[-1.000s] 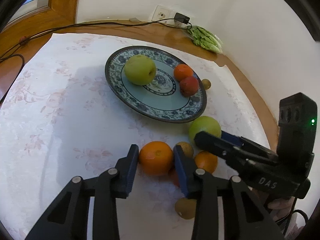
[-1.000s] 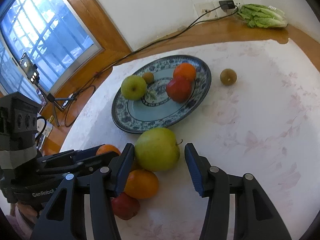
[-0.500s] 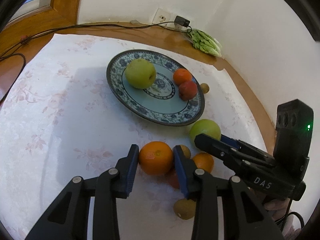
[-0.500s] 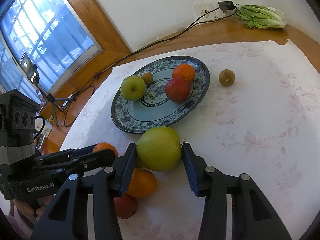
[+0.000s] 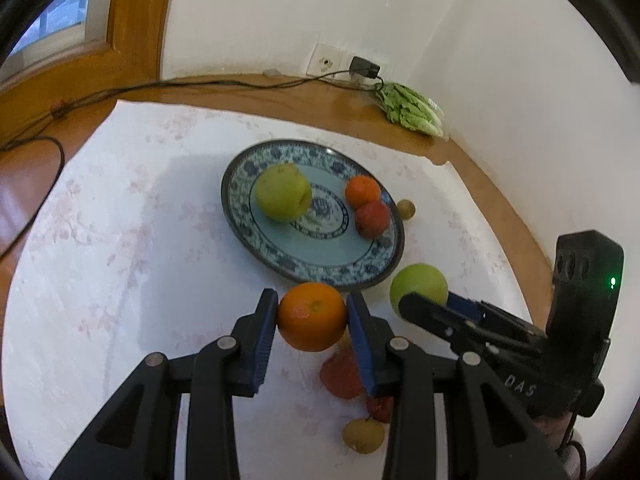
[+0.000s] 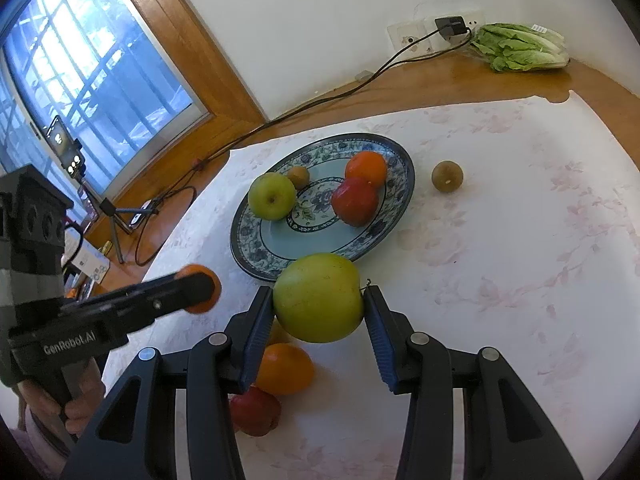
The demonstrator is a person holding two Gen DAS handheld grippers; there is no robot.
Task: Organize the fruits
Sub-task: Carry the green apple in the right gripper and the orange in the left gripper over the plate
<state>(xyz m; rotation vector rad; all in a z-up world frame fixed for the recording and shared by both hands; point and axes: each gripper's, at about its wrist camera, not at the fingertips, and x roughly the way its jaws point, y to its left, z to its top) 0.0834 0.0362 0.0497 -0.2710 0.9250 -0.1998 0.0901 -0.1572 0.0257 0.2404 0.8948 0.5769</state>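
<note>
Orange half behind left gripper

You see a glossy glazed ceramic plate on a matt, floral-printed cloth. The table beneath is polished wood. Your grippers' ribbed blue pads sit on matt black plastic. The orange looks finely dimpled, the green apple smooth.

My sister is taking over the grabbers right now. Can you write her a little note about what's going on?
Left tool is shut on an orange. Right tool is shut on a green apple. Both hang near the plate.
Done: a green apple, an orange, a red fruit and a small brown fruit are on the plate.
Left: plate both held fruits, then the loose orange, red fruit and brown fruit.
</note>
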